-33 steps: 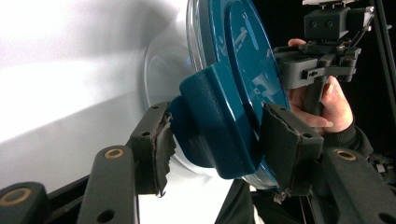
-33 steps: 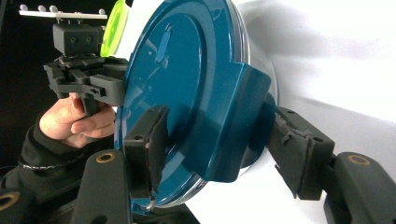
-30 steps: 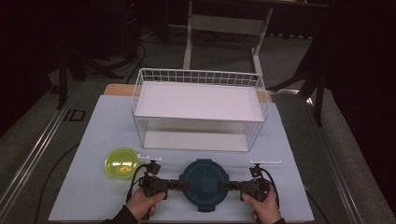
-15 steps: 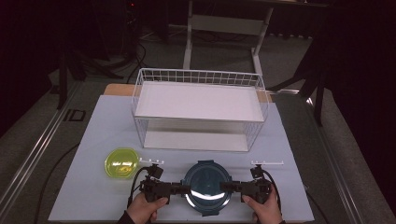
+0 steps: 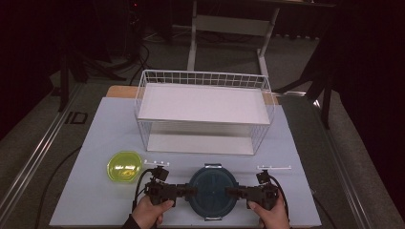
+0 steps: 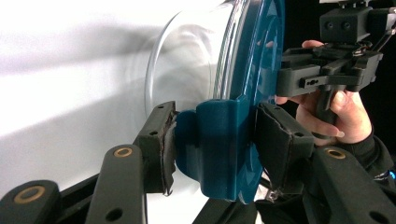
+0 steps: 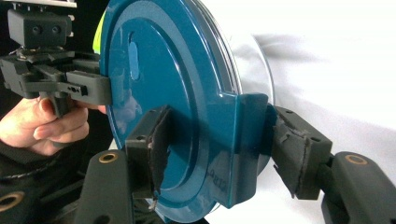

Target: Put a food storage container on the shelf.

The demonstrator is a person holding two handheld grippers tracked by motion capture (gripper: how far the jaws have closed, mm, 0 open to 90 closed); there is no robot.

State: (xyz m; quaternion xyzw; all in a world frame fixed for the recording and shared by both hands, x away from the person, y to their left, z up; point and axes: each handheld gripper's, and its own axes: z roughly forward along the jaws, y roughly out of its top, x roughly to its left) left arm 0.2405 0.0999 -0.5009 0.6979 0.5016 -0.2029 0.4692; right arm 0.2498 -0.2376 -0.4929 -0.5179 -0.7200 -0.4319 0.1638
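Both grippers, the left gripper [image 5: 187,192] and the right gripper [image 5: 235,192], clasped opposite side clips of the blue-lidded container [image 5: 212,191], at the near edge of the white surface [image 5: 95,143].

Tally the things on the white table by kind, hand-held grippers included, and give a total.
Blue-lidded clear container: 1
Yellow-green lidded container: 1
White wire basket: 1
Hand-held grippers: 2, the left hand-held gripper and the right hand-held gripper, each clamped on a latch of the blue lid
Total: 5
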